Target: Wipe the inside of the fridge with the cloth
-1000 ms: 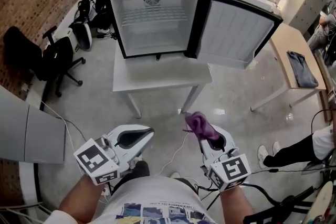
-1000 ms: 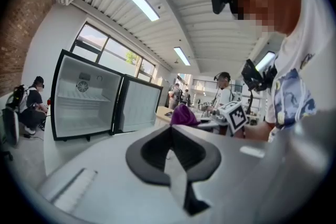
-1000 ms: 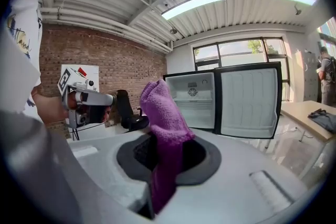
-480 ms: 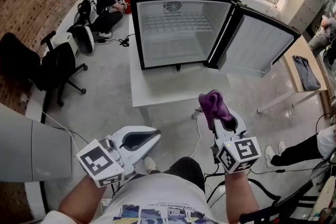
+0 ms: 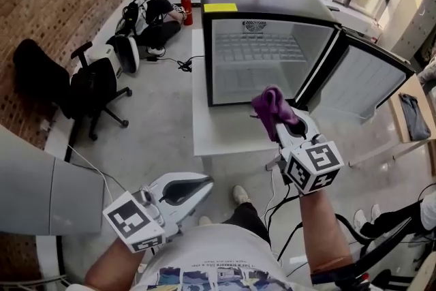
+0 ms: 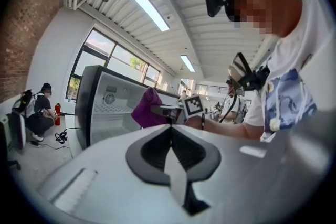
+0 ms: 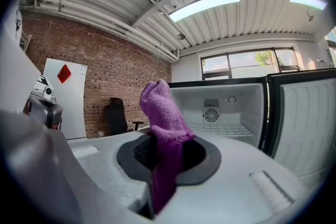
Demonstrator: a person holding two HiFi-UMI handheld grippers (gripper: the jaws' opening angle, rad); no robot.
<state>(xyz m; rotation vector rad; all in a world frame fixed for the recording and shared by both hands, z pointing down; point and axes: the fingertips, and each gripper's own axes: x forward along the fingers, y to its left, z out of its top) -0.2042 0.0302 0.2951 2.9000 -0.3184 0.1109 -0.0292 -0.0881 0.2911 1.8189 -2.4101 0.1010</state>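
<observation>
Right claw [image 5: 278,125] clenched on purple cloth [image 5: 270,107]; cloth bunched, sticking up past jaw tips. Claw held over near edge of white tabletop [image 5: 221,133], in front of fridge [image 5: 235,54] opening, not inside it. Fridge stands on tabletop, door [image 5: 368,82] swung open to right, white interior with wire shelf [image 5: 262,48]. Left claw [image 5: 199,182] clenched, jaws together, empty, low at near left, well apart from fridge. Black office chair [image 5: 92,88] at left on floor.
</observation>
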